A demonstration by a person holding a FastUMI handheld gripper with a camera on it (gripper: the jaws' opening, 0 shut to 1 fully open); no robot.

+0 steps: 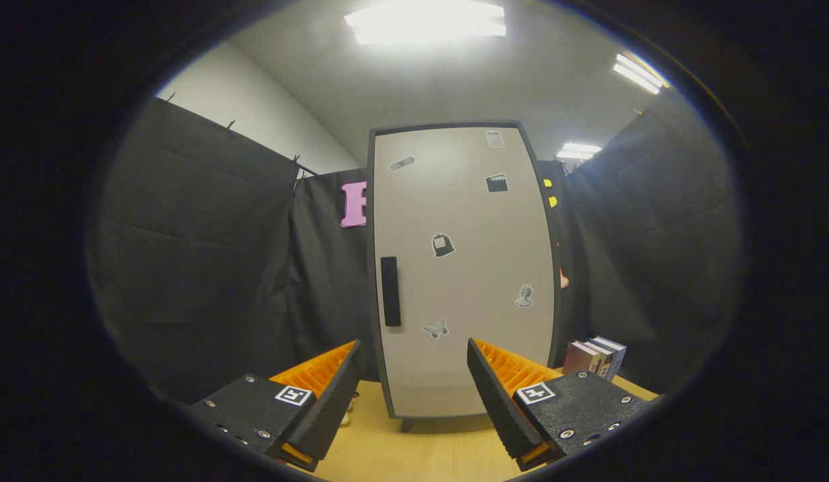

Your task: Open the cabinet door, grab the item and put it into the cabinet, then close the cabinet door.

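Black cloth walled the booth around a wooden table (pixel 414 448). Left to right: the cabinet door (pixel 465 268) was still shut, its handle (pixel 390 291) untouched; books (pixel 595 358) stood just right of it, possibly the item. The tool (pixel 411 395) gaped wide, empty. Every step seemingly remained.

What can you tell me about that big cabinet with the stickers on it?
The cabinet is tall, with a pale, smooth door in a dark frame. The door is shut. A dark upright handle sits near its left edge, and small stickers dot the front, among them a butterfly. It stands upright on short legs on the wooden table, in front of the black cloth wall. Books stand beside it on the right. The open gripper is short of it, touching nothing.
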